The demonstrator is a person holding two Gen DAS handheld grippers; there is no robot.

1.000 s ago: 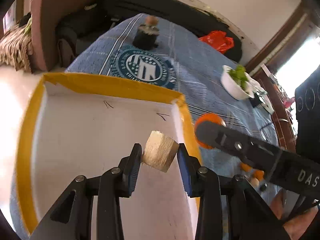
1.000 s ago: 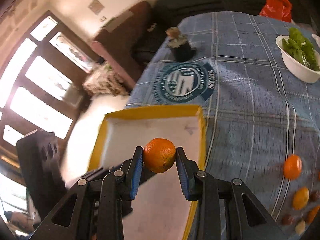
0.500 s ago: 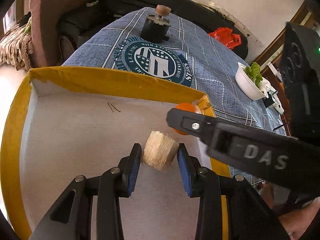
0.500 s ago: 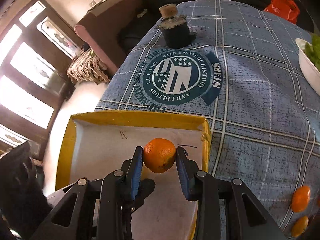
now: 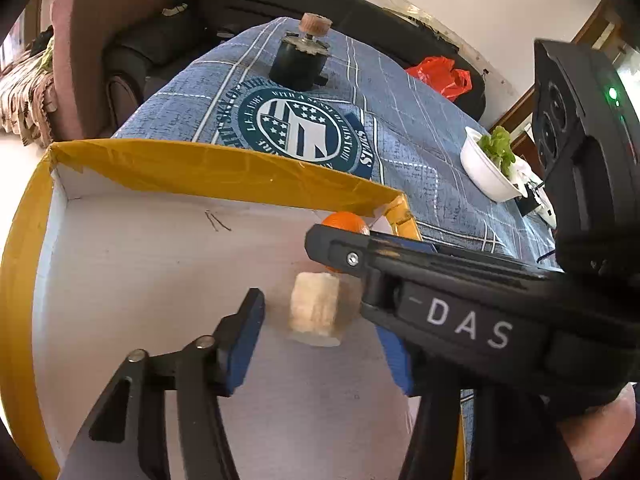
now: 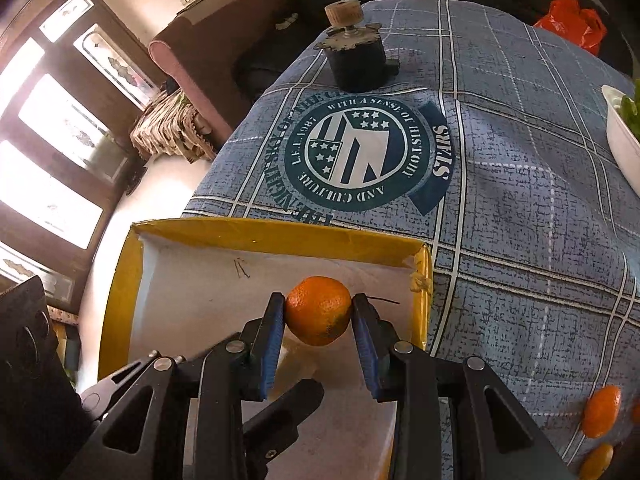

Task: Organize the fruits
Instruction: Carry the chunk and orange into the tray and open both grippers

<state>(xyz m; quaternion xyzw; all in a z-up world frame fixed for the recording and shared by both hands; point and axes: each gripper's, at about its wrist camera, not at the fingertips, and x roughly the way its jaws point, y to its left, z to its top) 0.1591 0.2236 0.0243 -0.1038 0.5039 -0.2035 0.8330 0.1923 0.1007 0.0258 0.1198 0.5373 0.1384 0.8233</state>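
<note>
Two grippers work over one box, and we take each from its jaws outward. Low in the left wrist view, the left gripper [image 5: 320,344] has its jaws opening; the pale yellowish cube [image 5: 315,309] sits blurred between them, clear of both blue pads, with the white floor of the box behind it. Whether it rests on that floor we cannot tell. The right-hand pad is half hidden behind the right gripper's black body, which crosses the frame from the right edge.

In the right wrist view, the right gripper [image 6: 318,326] is clamped on an orange [image 6: 319,310], a pad pressed to each side, held over the yellow-rimmed box [image 6: 276,234] near its far right corner. The left view shows only the top of that orange above the black finger; the right view does not show the cube at all.

Beyond the box lies the blue plaid cloth [image 6: 520,184] with a round emblem and a dark pot-like object [image 6: 354,62] at upper centre. Only the right view shows loose oranges [image 6: 601,411] on the cloth, lower right. The left view shows the whole white bowl of greens [image 5: 488,164] at right; the right view clips it at the edge.
</note>
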